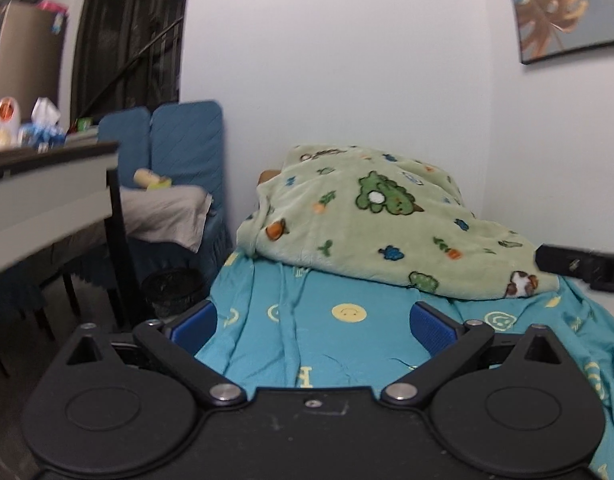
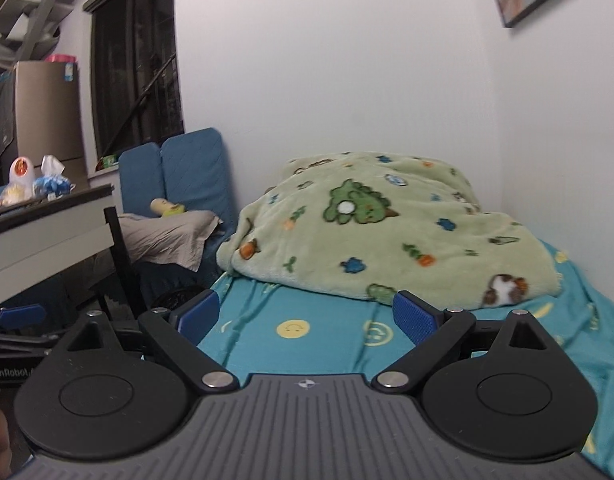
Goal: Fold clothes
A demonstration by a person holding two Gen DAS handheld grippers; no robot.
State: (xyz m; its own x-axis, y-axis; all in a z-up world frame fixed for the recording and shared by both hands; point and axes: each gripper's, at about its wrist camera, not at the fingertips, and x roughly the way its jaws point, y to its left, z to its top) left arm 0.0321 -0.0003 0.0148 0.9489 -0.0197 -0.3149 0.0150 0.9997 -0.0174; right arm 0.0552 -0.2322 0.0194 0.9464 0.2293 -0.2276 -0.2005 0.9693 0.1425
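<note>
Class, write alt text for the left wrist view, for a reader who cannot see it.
An open left gripper hovers over a teal smiley-print sheet, empty. A rumpled green cartoon blanket lies beyond against a white wall; a table stands left.

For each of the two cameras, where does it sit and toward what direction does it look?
Left wrist: sits on the left gripper, looking along its open fingers over the blue bedsheet to the green blanket; the right gripper's tip shows at right.
Right wrist: sits on the right gripper, open, facing the same bed; the left gripper shows at left.
Shared: blanket, sheet, desk, white wall.
</note>
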